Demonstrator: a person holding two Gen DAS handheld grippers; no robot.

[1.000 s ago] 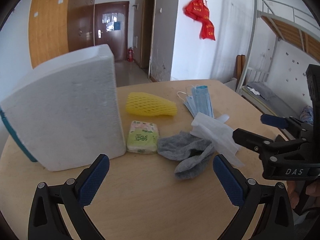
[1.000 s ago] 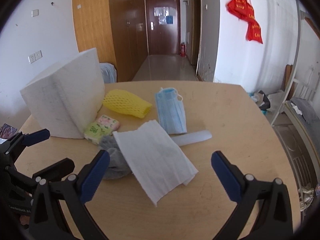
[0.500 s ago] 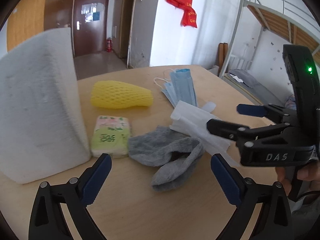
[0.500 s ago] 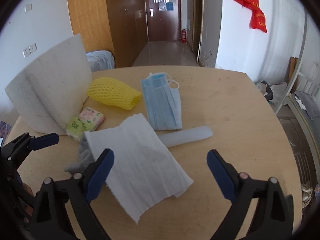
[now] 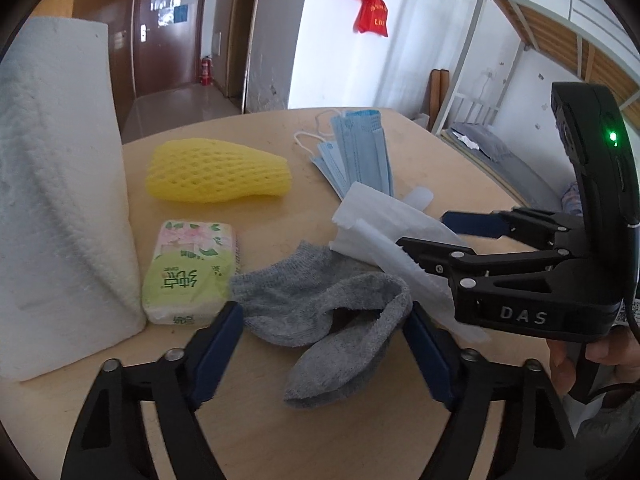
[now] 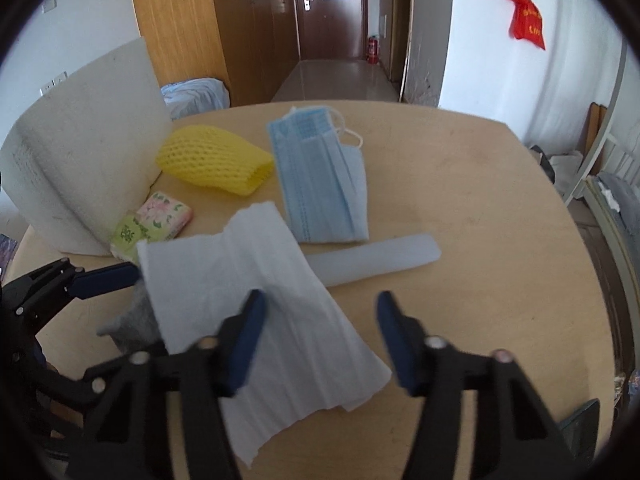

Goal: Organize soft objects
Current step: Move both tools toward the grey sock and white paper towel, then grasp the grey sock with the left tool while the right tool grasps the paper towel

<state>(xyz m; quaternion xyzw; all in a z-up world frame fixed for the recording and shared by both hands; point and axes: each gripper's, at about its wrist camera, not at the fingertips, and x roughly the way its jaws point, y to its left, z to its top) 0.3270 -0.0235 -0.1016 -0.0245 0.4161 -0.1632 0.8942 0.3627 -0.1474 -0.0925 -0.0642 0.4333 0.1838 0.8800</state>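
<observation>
The grey sock (image 5: 332,312) lies crumpled near the front edge of the round wooden table (image 6: 500,208), its toe end between the blue pads of the left gripper (image 5: 324,344). Those jaws have just been closing and stand apart on either side of the sock; whether the pads touch the fabric is hard to tell. In the right wrist view the sock is almost wholly hidden under the white paper towel (image 6: 256,292), only a grey scrap showing at its left side. The right gripper (image 6: 320,336) hangs over the towel's near end, its jaws also just closing yet still apart, one pad over the sheet, the other beside it; contact cannot be made out through the blur. A pale translucent strip (image 6: 380,260) pokes out from under the towel. Behind lie a blue face mask (image 6: 324,184), a yellow foam net (image 5: 218,176) and a green tissue pack (image 5: 190,276), which touches a white foam block (image 5: 56,200) cut off by the frame's left edge.
</observation>
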